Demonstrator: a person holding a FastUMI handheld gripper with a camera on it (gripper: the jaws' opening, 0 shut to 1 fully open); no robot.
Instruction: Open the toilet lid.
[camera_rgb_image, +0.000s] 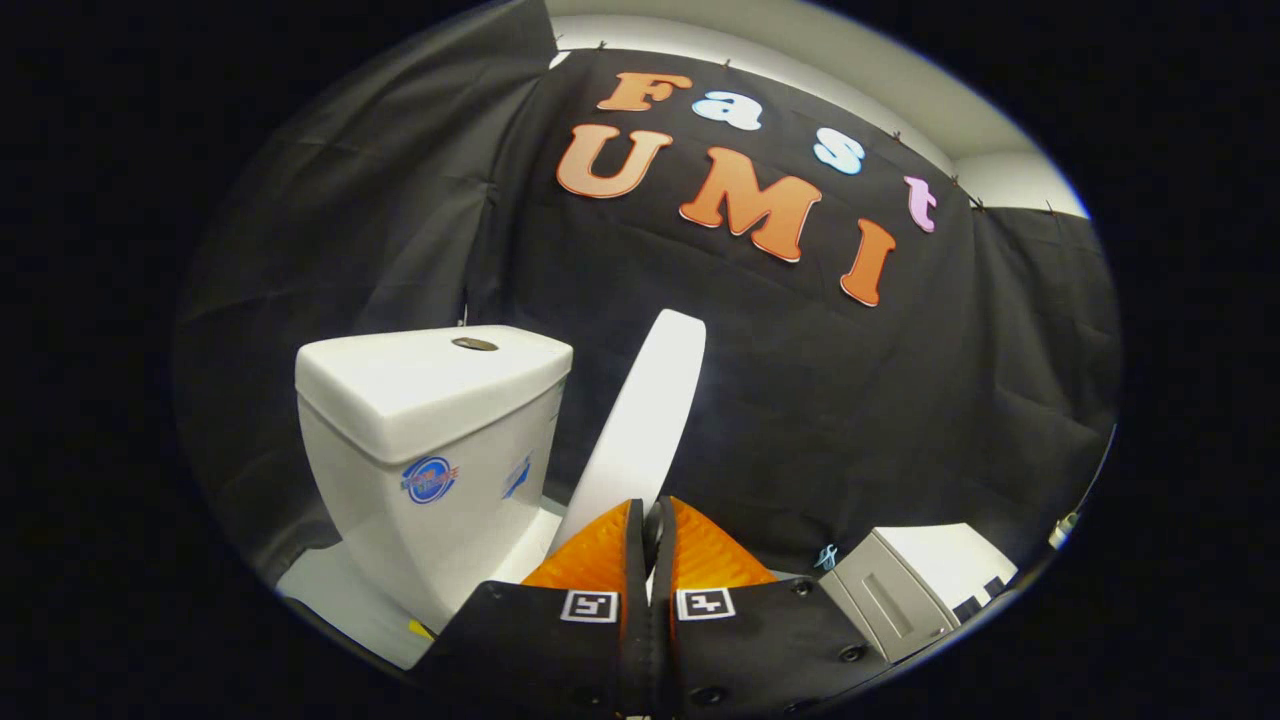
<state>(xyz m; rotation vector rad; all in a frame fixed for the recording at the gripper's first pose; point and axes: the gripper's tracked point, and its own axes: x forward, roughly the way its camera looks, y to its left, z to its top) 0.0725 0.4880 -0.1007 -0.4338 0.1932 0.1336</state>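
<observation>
In the gripper view, the gripper (650, 515) sits low in front of the toilet, its two fingers (597, 555) pressed almost together with only a thin dark slit between them. Whether anything is pinched in that slit cannot be told; the fingertips end right at the lower edge of the toilet lid (640, 425), and the contact itself is hidden behind them.

The toilet lid is raised, seen nearly edge-on as a long white slab that rises from just beyond the fingertips and leans toward the tank. Its rounded top end stands slightly higher than the tank's cover.

The toilet tank (430, 450) stands just beside the lid, on the side the lid leans to. It is white, with a flat cover carrying a small oval flush button (474, 344) near its far edge. Two blue stickers (430, 480) show on the tank's wall, one round, one narrower, nearer the lid.

On the other side of the lid, well apart from it, a pale grey box-like unit (905, 590) sits low against the black cloth wall (820, 400) behind the toilet.
</observation>
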